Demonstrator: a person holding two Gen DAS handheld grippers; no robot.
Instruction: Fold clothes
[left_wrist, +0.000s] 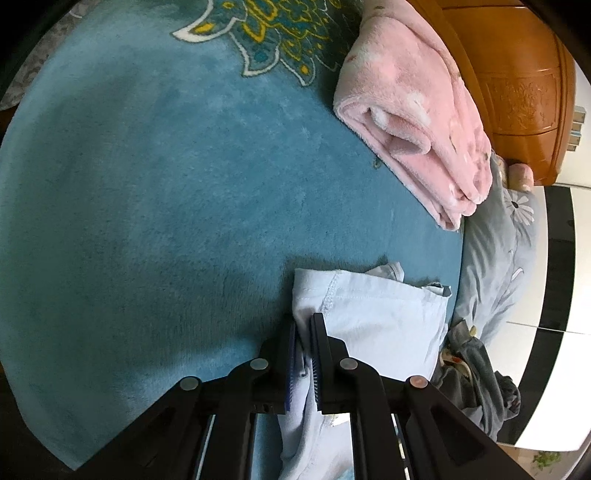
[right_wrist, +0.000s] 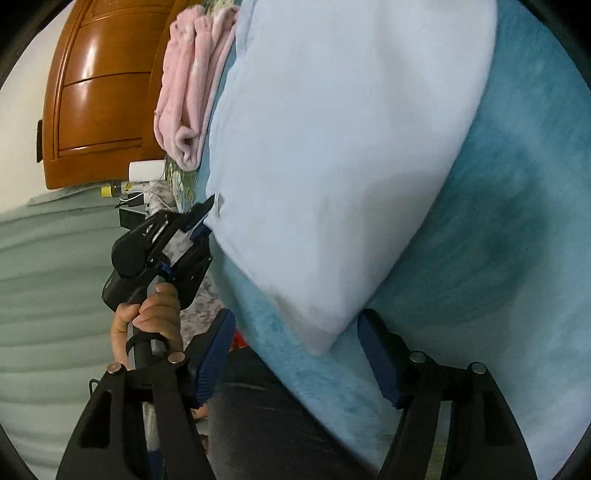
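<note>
A pale blue garment (left_wrist: 373, 314) lies folded on a teal plush blanket (left_wrist: 147, 184). My left gripper (left_wrist: 304, 325) is shut on the garment's near edge, with cloth pinched between its blue pads. In the right wrist view the garment (right_wrist: 332, 147) fills the middle as a flat folded panel. The left gripper (right_wrist: 205, 221), held by a hand (right_wrist: 151, 317), grips its left edge. My right gripper (right_wrist: 297, 343) is open, its fingers set wide on either side of the garment's near corner (right_wrist: 325, 338). I cannot tell whether they touch it.
A folded pink fleece blanket (left_wrist: 417, 122) lies at the far side of the bed, by a wooden headboard (left_wrist: 517, 74). A grey flowered sheet (left_wrist: 495, 258) and a heap of dark grey clothes (left_wrist: 480, 384) sit to the right. Small items crowd a bedside spot (right_wrist: 136, 184).
</note>
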